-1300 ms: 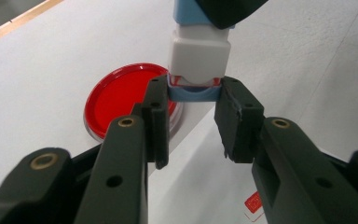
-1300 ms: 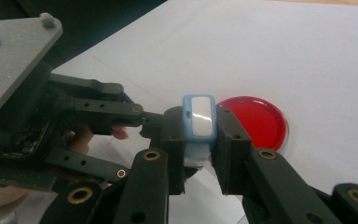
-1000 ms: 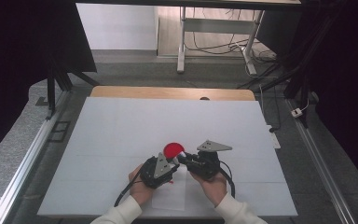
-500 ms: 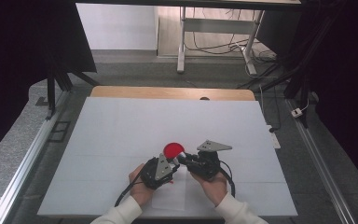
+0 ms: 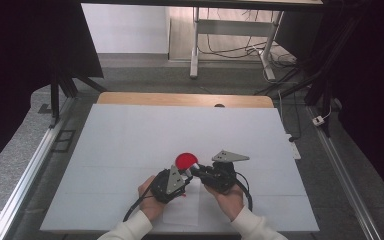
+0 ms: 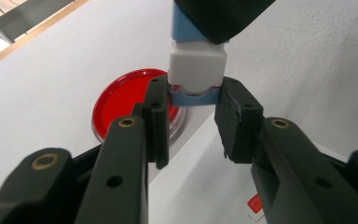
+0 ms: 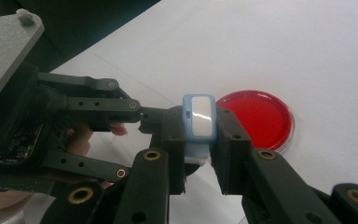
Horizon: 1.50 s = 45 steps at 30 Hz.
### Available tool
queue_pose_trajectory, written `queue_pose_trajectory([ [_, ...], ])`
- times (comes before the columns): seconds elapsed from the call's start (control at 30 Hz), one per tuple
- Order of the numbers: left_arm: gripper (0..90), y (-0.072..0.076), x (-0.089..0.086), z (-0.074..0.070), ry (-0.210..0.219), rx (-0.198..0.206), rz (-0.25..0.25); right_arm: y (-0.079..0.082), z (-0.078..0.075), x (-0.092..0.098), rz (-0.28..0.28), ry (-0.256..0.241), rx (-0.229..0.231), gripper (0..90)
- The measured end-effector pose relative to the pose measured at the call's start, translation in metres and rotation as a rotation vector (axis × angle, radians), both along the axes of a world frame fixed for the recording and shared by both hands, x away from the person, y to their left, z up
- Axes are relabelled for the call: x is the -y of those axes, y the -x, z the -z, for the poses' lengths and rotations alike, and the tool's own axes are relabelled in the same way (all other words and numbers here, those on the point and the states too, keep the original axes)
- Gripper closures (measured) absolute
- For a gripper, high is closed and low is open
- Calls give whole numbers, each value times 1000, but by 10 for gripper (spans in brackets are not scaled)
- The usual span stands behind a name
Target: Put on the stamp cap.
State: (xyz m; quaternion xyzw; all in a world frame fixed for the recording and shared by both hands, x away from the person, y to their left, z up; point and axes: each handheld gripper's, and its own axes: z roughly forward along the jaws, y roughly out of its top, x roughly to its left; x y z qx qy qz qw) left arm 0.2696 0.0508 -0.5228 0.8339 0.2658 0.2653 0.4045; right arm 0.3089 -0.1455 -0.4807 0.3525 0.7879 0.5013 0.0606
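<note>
Blue-and-white plastic piece (image 7: 198, 122) is pinched between the jaws of the right gripper (image 7: 198, 135), held off the table (image 5: 130, 135), with its white face turned to that gripper's camera. The far end of the piece (image 6: 198, 65) is flanked by the jaws of the left gripper (image 6: 193, 100), which are closed in on the blue end; contact looks made on both sides, though how firmly it is gripped cannot be told. The red dish (image 5: 186, 160) is seen lying flat just beyond both sets of fingertips, apart from the piece and untouched. Against the pictures from a second and half a second ago, almost nothing is found changed. Both grippers are still met tip to tip at the same spot, the dish has not been shifted, and only a slight settling of the hands is noted. This is judged as a hold phase: the piece is shared by both grippers, so a pull-apart or handover is likely in hand but not yet done. A white sheet (image 5: 182, 212) is seen under the wrists.
</note>
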Motion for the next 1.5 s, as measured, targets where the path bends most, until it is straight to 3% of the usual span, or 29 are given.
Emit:
queue_pose_trajectory([
  [0.33,657,0,0,1,4,-12,2,-2,1,1,-10,10,-13,751],
  [0.5,656,2,3,1,-27,11,8,-8,0,3,-30,7,-64,751],
  [0.7,656,2,4,1,-27,6,8,-8,-1,2,-39,30,-59,751],
  [0.83,656,2,3,1,-18,8,10,-8,-1,3,-39,28,-60,751],
  [0.9,654,0,2,1,-1,-13,16,-8,-2,3,-38,23,-63,750],
  [1.17,651,-1,-1,2,26,-17,13,-6,-2,4,-35,5,-31,750],
  [1.5,634,-2,-1,3,35,-28,7,-5,-2,3,-36,0,-12,750],
])
